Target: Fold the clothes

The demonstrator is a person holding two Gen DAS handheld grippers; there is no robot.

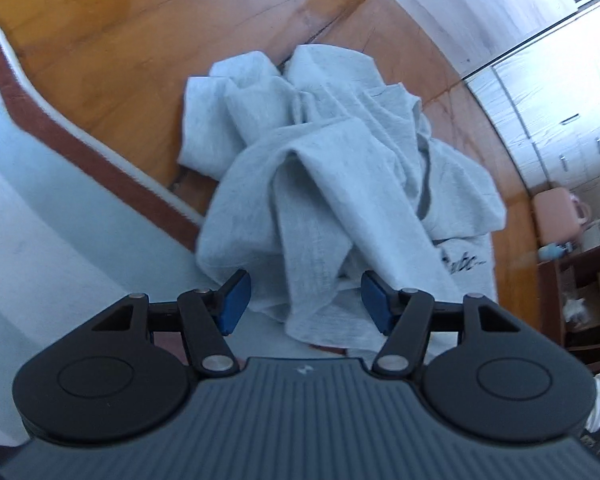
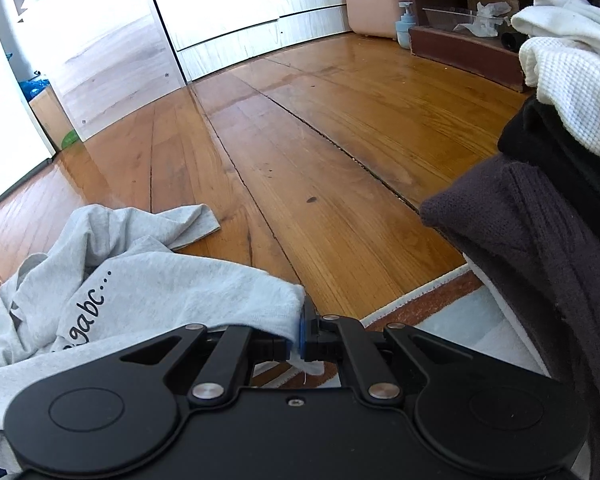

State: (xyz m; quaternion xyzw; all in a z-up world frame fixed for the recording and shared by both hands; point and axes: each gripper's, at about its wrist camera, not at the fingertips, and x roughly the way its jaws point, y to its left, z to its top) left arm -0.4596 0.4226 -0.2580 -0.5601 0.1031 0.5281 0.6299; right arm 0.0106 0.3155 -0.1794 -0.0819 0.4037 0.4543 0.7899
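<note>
while the grey t-shirt [image 1: 340,168] lies bunched in a heap, partly on the wooden floor [image 2: 340,128] and partly on the pale rug [image 1: 40,208] with its brown border, the task sits at its opening step: getting hold of the garment so it can be spread flat. nothing is folded yet.

right gripper [image 2: 303,334]: pressed together on an edge of the grey fabric, a small tuft of cloth poking out below the blue pads. printed lettering on the shirt shows just left of that pinch, so the held part is probably near the front panel; hem or side seam, cannot tell which.

left gripper [image 1: 305,300]: spread, blue pads on either side of a hanging fold at the near end of the heap. cloth is between the jaws but the pads do not look to press on it; no grip yet.

off to the right in the right wrist view, a stack of other clothes [image 2: 560,184], dark knit below, white on top. it touches nothing in play.

judgement on the next move: the left gripper needs to close on that fold, ideally a single layer at an edge or corner, not a thick bunch. then both hands would have to lift and draw apart to shake the heap open, and lay it flat on the rug. risk: gripping several layers at once, which would keep the shirt tangled.
</note>
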